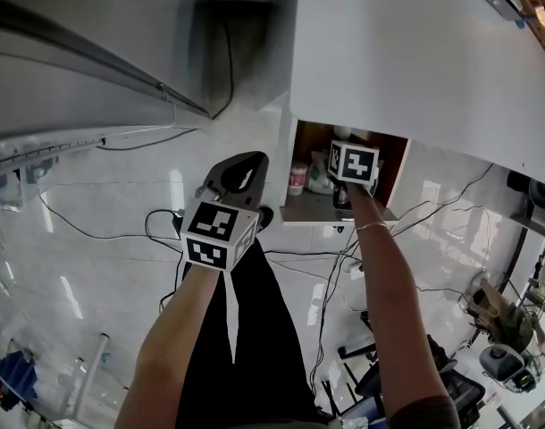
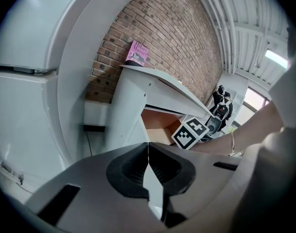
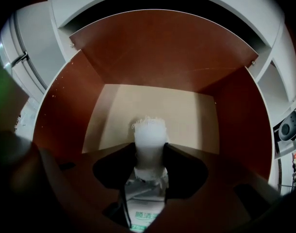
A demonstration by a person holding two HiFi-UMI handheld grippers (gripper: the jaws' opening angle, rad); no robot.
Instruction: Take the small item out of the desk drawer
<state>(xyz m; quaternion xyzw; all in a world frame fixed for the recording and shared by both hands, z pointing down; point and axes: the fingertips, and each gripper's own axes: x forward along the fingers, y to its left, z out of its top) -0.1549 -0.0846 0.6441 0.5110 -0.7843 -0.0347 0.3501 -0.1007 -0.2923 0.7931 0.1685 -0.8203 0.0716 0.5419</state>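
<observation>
Right claw (image 3: pixel 149 152): yours, deep in the drawer (image 3: pixel 153 62), clenched on the white packet (image 3: pixel 149 132).
Packet axis: runs along the jaws, crimped top poking past the tips; pull straight back.
Left claw (image 2: pixel 148 154): clenched, empty, well apart.
Hidden: packet's lower end; print unreadable.

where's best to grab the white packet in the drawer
Pinch the white plastic packet with green print across its width, just below the crimped top, coming from the brown drawer's open front: it lies lengthwise along the right gripper.
</observation>
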